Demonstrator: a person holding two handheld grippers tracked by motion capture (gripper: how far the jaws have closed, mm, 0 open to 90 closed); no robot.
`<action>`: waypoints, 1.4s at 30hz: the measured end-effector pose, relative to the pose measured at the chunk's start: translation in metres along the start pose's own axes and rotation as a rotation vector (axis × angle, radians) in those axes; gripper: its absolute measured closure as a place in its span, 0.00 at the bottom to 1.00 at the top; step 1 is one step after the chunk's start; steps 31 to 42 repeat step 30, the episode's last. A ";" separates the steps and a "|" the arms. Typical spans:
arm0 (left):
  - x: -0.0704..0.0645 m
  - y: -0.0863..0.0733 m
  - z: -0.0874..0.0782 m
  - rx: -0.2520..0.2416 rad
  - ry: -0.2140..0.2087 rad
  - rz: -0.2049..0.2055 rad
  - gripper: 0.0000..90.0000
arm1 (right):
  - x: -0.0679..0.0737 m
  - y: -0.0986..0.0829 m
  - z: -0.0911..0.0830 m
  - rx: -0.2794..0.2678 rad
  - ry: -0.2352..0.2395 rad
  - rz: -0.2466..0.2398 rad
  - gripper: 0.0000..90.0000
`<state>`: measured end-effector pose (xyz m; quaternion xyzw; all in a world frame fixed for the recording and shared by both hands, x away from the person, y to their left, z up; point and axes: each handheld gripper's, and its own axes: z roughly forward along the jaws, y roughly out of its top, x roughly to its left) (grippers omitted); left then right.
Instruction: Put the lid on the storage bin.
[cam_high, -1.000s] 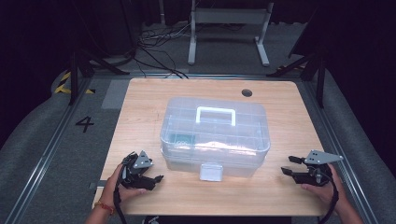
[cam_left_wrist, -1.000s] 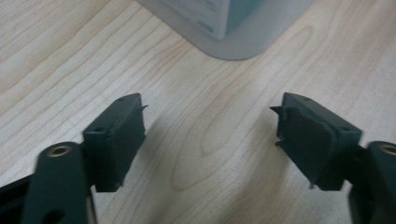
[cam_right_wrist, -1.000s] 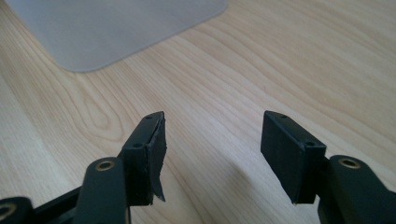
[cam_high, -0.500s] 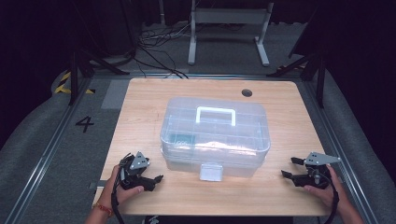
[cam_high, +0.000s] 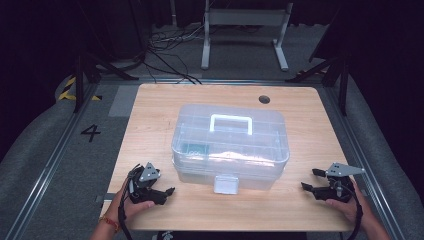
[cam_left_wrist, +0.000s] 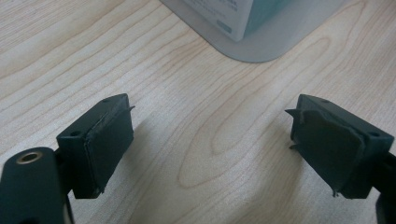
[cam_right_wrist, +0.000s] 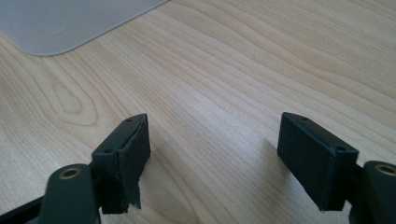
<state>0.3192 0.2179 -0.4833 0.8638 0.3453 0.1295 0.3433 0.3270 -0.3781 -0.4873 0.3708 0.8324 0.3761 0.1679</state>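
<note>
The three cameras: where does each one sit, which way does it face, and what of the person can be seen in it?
High view: fixed above the person's side, looking forward and down on the wooden table; the clear box stands mid-table, with the left gripper, right gripper and both hands below.
Left gripper view: rides on that gripper, looking low along its open jaws at a box corner.
Right gripper view: likewise, jaws open, facing another box corner.
Shared: all three views show the box and the table.
</note>
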 end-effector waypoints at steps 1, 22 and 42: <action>0.000 0.000 0.000 0.000 0.000 0.000 0.15 | 0.000 0.000 0.000 0.000 0.000 0.000 0.28; 0.000 0.000 0.000 0.000 0.000 -0.002 0.15 | 0.000 0.000 0.000 0.000 0.000 0.000 0.28; 0.000 0.000 0.000 -0.002 -0.001 -0.006 0.15 | 0.000 0.000 0.000 -0.001 -0.002 -0.001 0.28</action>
